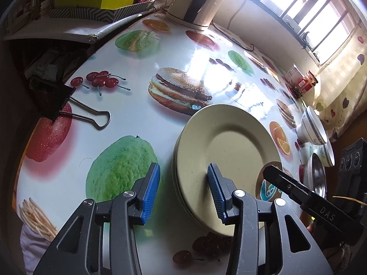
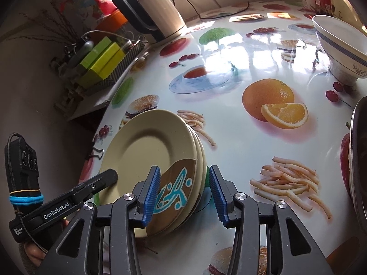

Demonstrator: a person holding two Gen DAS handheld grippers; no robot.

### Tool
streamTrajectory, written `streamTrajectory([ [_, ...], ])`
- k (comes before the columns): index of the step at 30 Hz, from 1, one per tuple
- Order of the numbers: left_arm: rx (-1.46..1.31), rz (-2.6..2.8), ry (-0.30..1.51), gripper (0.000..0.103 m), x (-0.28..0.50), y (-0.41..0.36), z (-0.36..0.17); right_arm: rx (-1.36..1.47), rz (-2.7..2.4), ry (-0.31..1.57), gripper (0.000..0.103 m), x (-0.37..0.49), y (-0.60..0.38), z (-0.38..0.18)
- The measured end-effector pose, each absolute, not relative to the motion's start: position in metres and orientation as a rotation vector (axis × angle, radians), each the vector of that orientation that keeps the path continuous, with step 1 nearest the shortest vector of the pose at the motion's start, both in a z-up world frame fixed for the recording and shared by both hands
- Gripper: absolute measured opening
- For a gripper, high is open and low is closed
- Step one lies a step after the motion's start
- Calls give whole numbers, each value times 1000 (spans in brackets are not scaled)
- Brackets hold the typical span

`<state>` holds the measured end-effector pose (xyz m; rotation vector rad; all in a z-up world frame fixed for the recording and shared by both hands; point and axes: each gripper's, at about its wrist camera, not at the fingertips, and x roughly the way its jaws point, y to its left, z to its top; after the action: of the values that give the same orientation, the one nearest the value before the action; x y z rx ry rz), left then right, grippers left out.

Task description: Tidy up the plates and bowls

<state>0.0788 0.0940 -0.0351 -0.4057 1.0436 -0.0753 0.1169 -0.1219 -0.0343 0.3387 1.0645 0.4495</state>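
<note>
A stack of cream plates (image 1: 229,142) (image 2: 146,144) lies on the fruit-printed table; the top one has a brown patch with a teal pattern. My left gripper (image 1: 183,169) stands open across the stack's left rim, one blue pad over the plate and the other off it. My right gripper (image 2: 183,169) is open across the opposite rim, its pads clear of the plates. Each gripper shows in the other's view as a black finger over the plate, the right gripper (image 1: 286,185) and the left gripper (image 2: 101,181). A white blue-striped bowl (image 1: 312,126) (image 2: 339,45) stands to the right.
Behind the striped bowl sit a second white bowl (image 1: 325,153) and a metal bowl (image 1: 316,174) (image 2: 360,160). A kettle (image 1: 206,4) (image 2: 156,11) with its cord stands at the table's far edge. A binder clip (image 1: 87,114) lies at the left edge; a red jar (image 1: 307,82) stands near the window.
</note>
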Motion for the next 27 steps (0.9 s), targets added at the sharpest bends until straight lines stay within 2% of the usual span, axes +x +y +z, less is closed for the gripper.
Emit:
streamTrajectory([
  [8,-429,-112,1047,44,81,90,-38,355,453,1069,43,118,-121,-38],
  [12,-420,-112,1042,44,84,87,-37,362,446,1067,35,120,-122,-39],
  [27,-398,-106,1046,44,118,91,-35,365,436,1062,34,146,-118,-38],
])
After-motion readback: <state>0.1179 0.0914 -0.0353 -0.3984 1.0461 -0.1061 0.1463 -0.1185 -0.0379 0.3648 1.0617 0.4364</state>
